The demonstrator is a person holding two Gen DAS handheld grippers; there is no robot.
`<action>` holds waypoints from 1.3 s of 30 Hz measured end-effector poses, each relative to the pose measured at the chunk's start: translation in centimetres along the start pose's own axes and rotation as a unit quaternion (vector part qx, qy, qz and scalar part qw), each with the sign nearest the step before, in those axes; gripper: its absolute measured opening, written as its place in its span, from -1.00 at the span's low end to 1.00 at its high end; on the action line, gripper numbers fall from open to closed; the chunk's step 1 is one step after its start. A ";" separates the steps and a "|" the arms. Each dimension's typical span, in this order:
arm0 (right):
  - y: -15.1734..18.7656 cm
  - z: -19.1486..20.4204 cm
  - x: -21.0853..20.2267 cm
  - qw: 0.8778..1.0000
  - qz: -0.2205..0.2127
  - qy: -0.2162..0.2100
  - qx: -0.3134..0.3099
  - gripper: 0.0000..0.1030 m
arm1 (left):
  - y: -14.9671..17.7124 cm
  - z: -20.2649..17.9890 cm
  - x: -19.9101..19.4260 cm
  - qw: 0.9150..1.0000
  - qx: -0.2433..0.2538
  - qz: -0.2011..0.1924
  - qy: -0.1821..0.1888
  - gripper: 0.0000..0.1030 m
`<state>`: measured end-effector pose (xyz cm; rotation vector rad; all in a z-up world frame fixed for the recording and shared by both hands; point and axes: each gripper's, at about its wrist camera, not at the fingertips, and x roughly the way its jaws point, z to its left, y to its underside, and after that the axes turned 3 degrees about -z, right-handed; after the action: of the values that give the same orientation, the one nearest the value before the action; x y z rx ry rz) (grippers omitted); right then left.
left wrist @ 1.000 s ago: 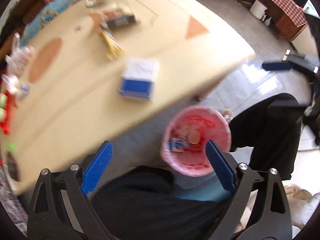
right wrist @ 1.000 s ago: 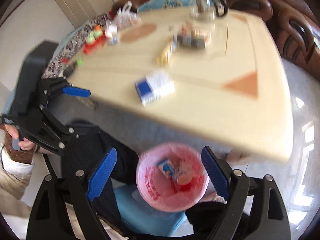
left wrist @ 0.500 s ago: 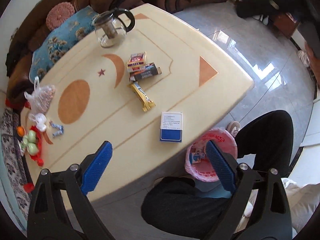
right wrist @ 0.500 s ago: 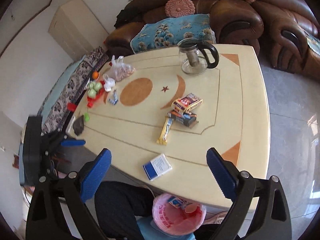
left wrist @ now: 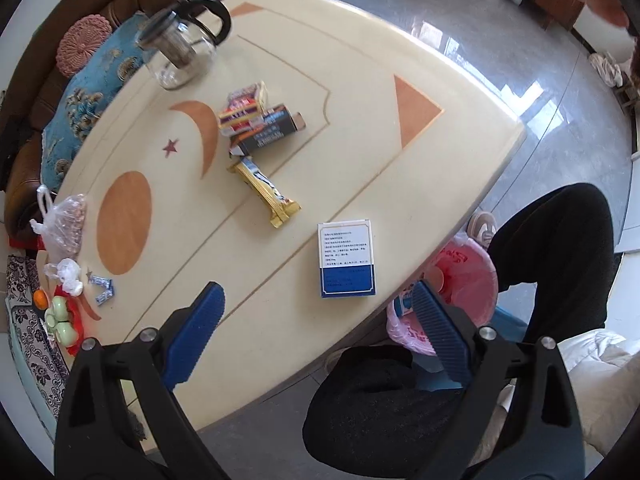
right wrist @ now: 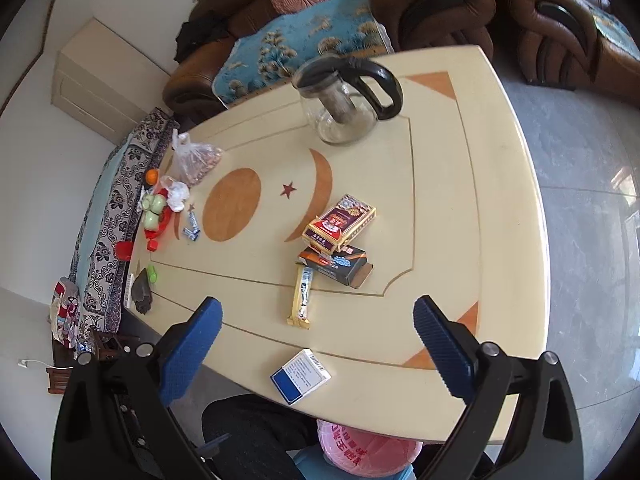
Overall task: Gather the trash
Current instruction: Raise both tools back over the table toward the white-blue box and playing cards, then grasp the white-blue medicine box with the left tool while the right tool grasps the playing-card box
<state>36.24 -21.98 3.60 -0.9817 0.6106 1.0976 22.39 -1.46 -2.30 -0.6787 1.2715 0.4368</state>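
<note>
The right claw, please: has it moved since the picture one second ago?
Yes. The right claw was over the pink-lined bin beside the cream table; it now sits up over the tabletop, empty.

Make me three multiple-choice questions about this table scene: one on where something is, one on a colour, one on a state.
1. Where is the blue-and-white box?
A. near the table edge
B. beside the teapot
C. in the bin

2. What colour is the bin liner?
A. black
B. pink
C. green

3. How is the right gripper?
A. shut on a wrapper
B. shut, empty
C. open, empty

Answers: 1 A, it lies by the near edge, above the bin. 2 B, pink plastic shows under the table. 3 C, its fingers stand wide with nothing between.
</note>
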 end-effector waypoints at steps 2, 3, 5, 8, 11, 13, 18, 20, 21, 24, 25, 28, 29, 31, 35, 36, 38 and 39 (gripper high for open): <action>-0.5 -0.5 1.6 1.000 0.013 0.002 0.007 0.82 | -0.1 -0.4 1.8 1.000 0.008 0.013 0.005 0.79; -0.8 -0.7 2.6 1.000 0.020 0.005 0.012 0.82 | -0.1 -0.6 2.7 1.000 0.012 0.018 0.007 0.79; -1.3 -1.0 4.5 0.999 0.034 0.008 0.020 0.82 | -0.2 -0.9 4.6 0.999 0.021 0.031 0.006 0.79; -2.1 -1.4 7.7 0.998 0.057 0.009 0.029 0.82 | -0.2 -1.2 7.2 0.999 0.027 0.042 0.010 0.79; -2.9 -1.5 10.6 0.996 0.076 0.009 0.034 0.82 | -0.4 -1.1 9.4 0.998 0.019 0.056 0.027 0.79; -3.4 -1.7 12.3 0.995 0.086 0.011 0.041 0.82 | -0.5 -0.7 10.8 0.997 0.010 0.064 0.036 0.79; -4.8 -1.8 17.2 0.992 0.114 0.019 0.054 0.82 | -0.5 0.0 13.4 0.995 -0.001 0.083 0.047 0.79; -5.2 -1.9 18.7 0.990 0.122 0.026 0.061 0.82 | -0.5 0.1 14.1 0.995 0.000 0.086 0.048 0.79; -5.5 -1.9 19.8 0.989 0.130 0.032 0.064 0.82 | -0.4 0.0 14.4 0.995 0.001 0.089 0.051 0.79; -5.9 -2.0 22.6 0.985 0.151 0.036 0.078 0.82 | -0.5 0.2 15.2 0.994 -0.002 0.091 0.061 0.81; -6.0 -1.9 23.3 0.984 0.155 0.039 0.081 0.82 | -0.5 0.3 15.2 0.994 -0.004 0.090 0.067 0.81; -6.5 -1.7 25.2 0.982 0.161 0.052 0.086 0.82 | -0.5 0.6 15.4 0.994 -0.008 0.088 0.068 0.81; -6.6 -1.5 25.9 0.981 0.165 0.057 0.085 0.82 | -0.5 0.6 15.4 0.994 -0.007 0.088 0.072 0.81; -6.6 -1.4 27.1 0.979 0.173 0.074 0.084 0.82 | -0.3 0.5 15.6 0.993 -0.009 0.091 0.073 0.81; -6.3 -1.4 28.4 0.976 0.178 0.086 0.089 0.82 | -0.1 -0.2 16.0 0.992 -0.001 0.096 0.078 0.81; -6.3 -1.5 28.6 0.976 0.176 0.094 0.089 0.82 | -0.1 -0.3 16.1 0.992 -0.001 0.097 0.079 0.81; -6.3 -1.5 28.9 0.975 0.173 0.108 0.089 0.82 | -0.1 -0.6 16.3 0.992 0.001 0.096 0.079 0.81; -6.3 -1.6 29.1 0.974 0.173 0.115 0.089 0.82 | -0.1 -0.7 16.4 0.992 0.002 0.097 0.078 0.81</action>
<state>52.76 -11.15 -18.75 -0.8712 1.0823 1.2178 26.08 -3.09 -18.22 -0.5970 1.4926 0.5485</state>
